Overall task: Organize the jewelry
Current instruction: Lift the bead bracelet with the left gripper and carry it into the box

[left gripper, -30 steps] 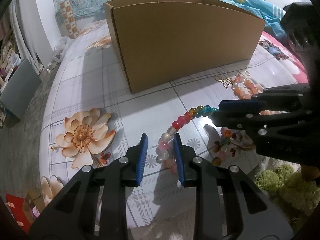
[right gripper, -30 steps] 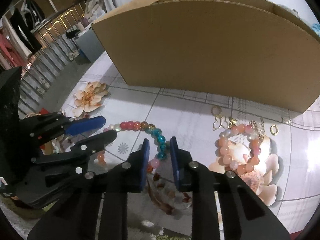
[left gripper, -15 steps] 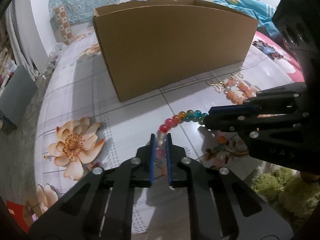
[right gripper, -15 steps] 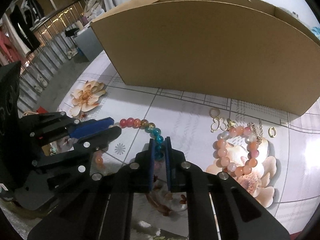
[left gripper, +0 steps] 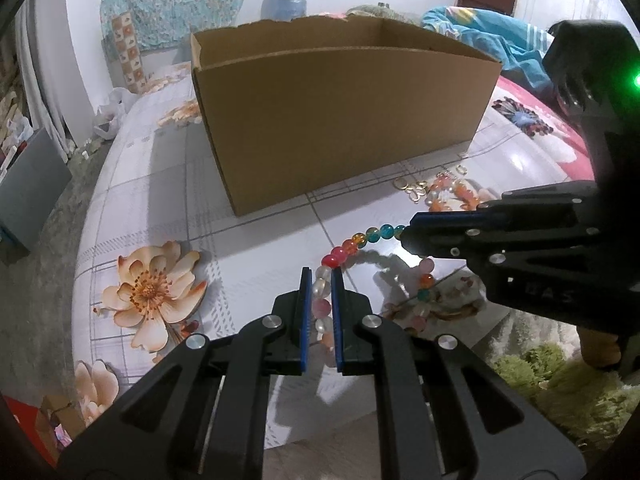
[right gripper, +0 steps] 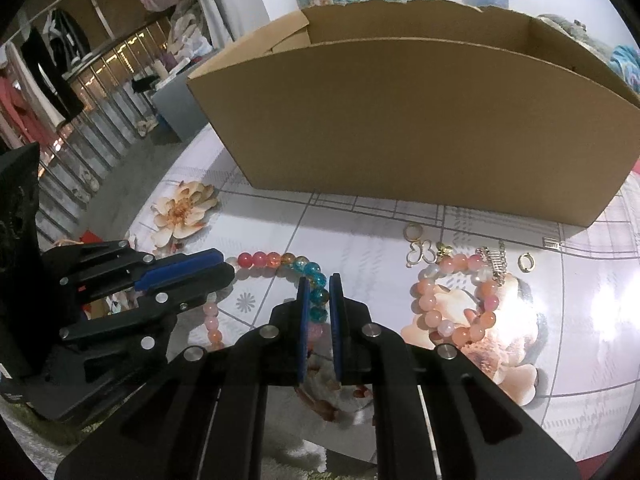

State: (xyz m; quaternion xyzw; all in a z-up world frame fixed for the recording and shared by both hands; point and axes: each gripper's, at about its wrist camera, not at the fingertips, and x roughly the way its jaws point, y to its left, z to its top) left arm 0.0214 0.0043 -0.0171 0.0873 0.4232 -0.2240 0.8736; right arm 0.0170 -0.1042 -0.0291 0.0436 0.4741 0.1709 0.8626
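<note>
Where the left wrist view looks along its own fingers, the left gripper [left gripper: 319, 280] is clamped narrow on the necklace [left gripper: 360, 240], with pearly and pink beads pinched between its blue pads [left gripper: 306, 312]. From there the strand runs up and right through red, orange and teal beads to the right gripper [left gripper: 408, 236], which comes in from the right edge with its tips closed over the teal end. That stretch hangs clear of the table [left gripper: 168, 200] and throws a shadow on the glossy top; a slack loop of orange, pink and green beads sags under the right gripper. Behind stands the open box [left gripper: 340, 120], upright on the table. Near its right front corner lie the bracelet [left gripper: 452, 196] and some gold rings [left gripper: 412, 190]. A printed flower [left gripper: 152, 292] sits left of the left gripper.

Seen from the right wrist, the right gripper [right gripper: 318, 284] is also drawn narrow on the necklace [right gripper: 276, 260], teal beads held between its pads [right gripper: 304, 320]. The strand arcs left through amber and red beads into the left gripper [right gripper: 226, 266], whose tips are closed on it. More pink and orange beads trail beneath. To the right, the bracelet [right gripper: 456, 300] lies flat on the table [right gripper: 360, 232], coiled on a printed flower, apart from both grippers. Just above it lie a gold butterfly charm [right gripper: 422, 252], a ring [right gripper: 525, 261] and a short chain [right gripper: 494, 260]. The box [right gripper: 400, 120] fills the background, its near wall close behind the jewelry.
</note>
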